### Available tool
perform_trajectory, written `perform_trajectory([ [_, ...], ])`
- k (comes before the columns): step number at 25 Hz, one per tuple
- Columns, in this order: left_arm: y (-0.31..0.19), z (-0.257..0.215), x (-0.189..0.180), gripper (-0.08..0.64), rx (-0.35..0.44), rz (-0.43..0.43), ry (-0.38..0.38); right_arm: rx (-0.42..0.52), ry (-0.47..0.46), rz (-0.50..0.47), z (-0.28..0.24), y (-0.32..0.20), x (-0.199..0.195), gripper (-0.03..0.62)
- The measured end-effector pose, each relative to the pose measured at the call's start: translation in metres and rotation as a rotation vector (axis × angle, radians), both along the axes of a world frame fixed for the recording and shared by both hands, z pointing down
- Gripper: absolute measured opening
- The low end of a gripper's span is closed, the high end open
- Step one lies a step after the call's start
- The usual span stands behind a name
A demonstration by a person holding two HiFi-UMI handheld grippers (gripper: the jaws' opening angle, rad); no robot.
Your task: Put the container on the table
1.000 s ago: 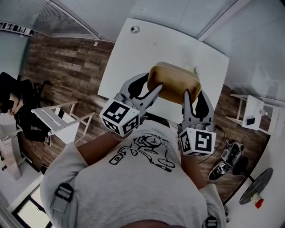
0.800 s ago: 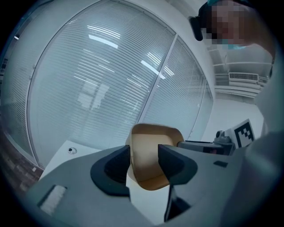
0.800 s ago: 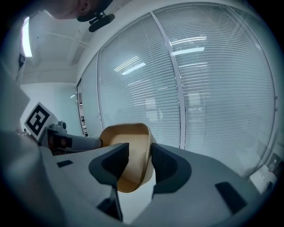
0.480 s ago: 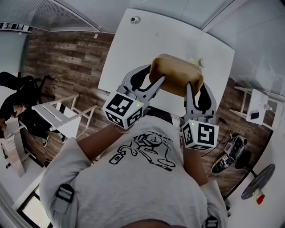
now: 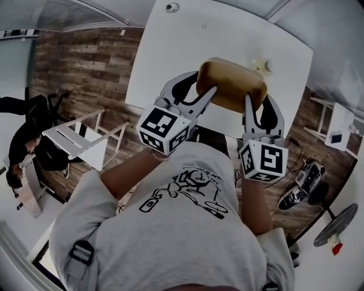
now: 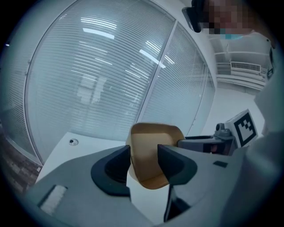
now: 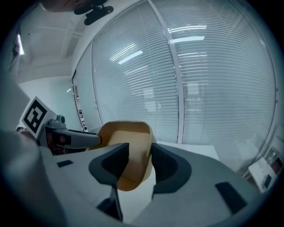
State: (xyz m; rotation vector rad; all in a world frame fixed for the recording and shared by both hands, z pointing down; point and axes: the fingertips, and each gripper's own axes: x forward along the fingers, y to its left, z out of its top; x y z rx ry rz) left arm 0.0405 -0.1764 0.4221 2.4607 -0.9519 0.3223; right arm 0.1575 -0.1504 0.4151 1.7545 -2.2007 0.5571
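Tan container (image 5: 232, 84) hangs over the near part of the white tabletop (image 5: 170, 51). Fingers of the left gripper (image 5: 203, 85) clamp its left end wall, and those of the right gripper (image 5: 259, 101) clamp its right end. Both grippers point forward, tilted slightly down.

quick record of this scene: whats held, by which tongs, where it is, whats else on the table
held: container, tan
left tongs: shut on the container's left end
right tongs: shut on its right end
place: over the near part of the white table, apparently not set down yet
also on table: round thing at the far corner; pale thing just beyond the container
beside table: chair on the wood floor, at the left
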Motion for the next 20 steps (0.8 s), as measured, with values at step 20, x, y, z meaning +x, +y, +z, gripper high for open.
perform_trajectory([
  [20,-0.01,0.113,0.004,0.189,-0.103,0.011,-0.055,-0.152,-0.01,0.013,0.121,-0.009,0.004,0.149],
])
